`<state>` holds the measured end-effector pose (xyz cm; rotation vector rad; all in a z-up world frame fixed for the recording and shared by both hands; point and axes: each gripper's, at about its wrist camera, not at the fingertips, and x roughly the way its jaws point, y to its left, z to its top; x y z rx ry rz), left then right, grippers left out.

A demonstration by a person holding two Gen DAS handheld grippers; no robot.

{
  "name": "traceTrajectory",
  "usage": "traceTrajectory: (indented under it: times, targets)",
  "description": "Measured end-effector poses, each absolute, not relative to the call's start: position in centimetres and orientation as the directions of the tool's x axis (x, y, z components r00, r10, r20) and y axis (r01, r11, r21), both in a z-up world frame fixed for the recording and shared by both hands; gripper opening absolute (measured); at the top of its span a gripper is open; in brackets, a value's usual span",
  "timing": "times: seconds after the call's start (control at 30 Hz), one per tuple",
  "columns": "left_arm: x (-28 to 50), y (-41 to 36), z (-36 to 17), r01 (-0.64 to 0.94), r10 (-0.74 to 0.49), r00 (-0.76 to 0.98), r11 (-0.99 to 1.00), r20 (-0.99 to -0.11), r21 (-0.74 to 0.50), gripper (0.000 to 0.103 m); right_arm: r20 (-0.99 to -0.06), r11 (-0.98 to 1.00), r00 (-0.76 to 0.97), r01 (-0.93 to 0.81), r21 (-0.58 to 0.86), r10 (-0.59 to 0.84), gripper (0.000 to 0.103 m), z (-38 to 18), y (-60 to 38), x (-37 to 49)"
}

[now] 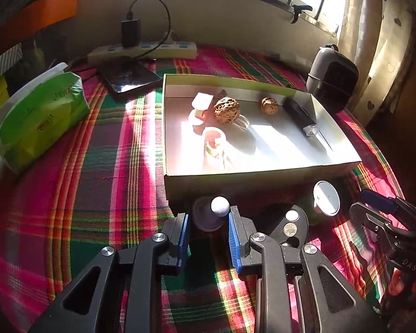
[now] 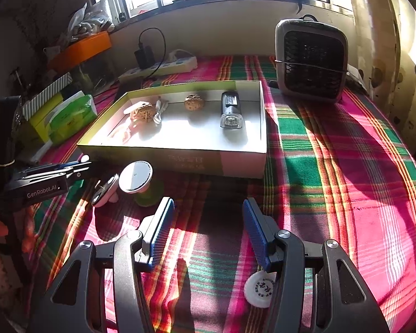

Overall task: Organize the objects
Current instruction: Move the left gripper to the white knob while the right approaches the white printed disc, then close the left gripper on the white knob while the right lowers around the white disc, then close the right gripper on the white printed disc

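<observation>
A small white golf ball [image 1: 220, 206] is seen just ahead of the left gripper [image 1: 209, 222], perched on a pale, stubby stand [image 1: 205, 219] that rests on the plaid cloth [image 1: 97, 194]. The ball sits between the blue pads [image 1: 233, 238], close to the right-hand one; whether that pad already touches it cannot be told, and a gap is seen on the other side, so no firm pinch is shown. Just beyond the ball, the near wall of an open cardboard box [image 1: 235, 179] is met; inside it lie two walnuts [image 1: 226, 110], a dark lighter-like item [image 1: 299, 116] and some pale plastic pieces.

To the right of the left gripper, a black holder with coins [image 1: 291, 227] and a white round-lidded pot [image 1: 326, 198] are placed. The right gripper [image 2: 208, 230] is held with its jaws spread over bare cloth, nothing between them; a white disc [image 2: 259, 288] lies beneath its right finger.

Risks are judged as follows. The ball, being round and smooth, could be squeezed out sideways if it is gripped off-centre, and could then roll off across the cloth. The stand might be tipped or dragged along if the pads catch it. During a lift into the box, the near wall could be struck, since it stands so close ahead.
</observation>
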<state>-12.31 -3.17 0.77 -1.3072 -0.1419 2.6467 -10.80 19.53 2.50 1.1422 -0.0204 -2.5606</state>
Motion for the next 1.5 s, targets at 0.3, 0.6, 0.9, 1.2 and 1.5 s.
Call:
traceTrajectory:
  times: [0.3,0.6,0.9,1.2,1.5]
  targets:
    - [-10.8,-5.6,0.7,-0.080,0.194,-0.598,-0.980,-0.777,-0.183,0.023,-0.719,-0.950,-0.631,0.280,0.139,-0.291,0.053,2.7,20.0,-10.5]
    - [-9.1,-7.3,0.7,-0.057,0.199,-0.600,-0.977,-0.775,-0.207,0.023,-0.733,-0.967,-0.641,0.234,0.098,-0.229,0.053,2.8,21.7,-9.1]
    - [-7.9,-7.9,0.4,-0.057,0.207,-0.594,-0.975,-0.777,-0.216,0.023,-0.749,-0.973,-0.630,0.218,0.081,-0.204,0.053,2.2,22.3,-8.0]
    - [-7.5,-7.2,0.4,-0.079,0.223,-0.594,-0.972,-0.773,-0.220,0.023,-0.769,-0.980,-0.617,0.192,0.058,-0.166,0.053,1.7,22.4,-7.7]
    - [-7.5,-7.2,0.4,-0.080,0.222,-0.595,-0.973,-0.772,-0.219,0.023,-0.776,-0.984,-0.616,0.174,0.035,-0.136,0.053,1.5,22.4,-7.6]
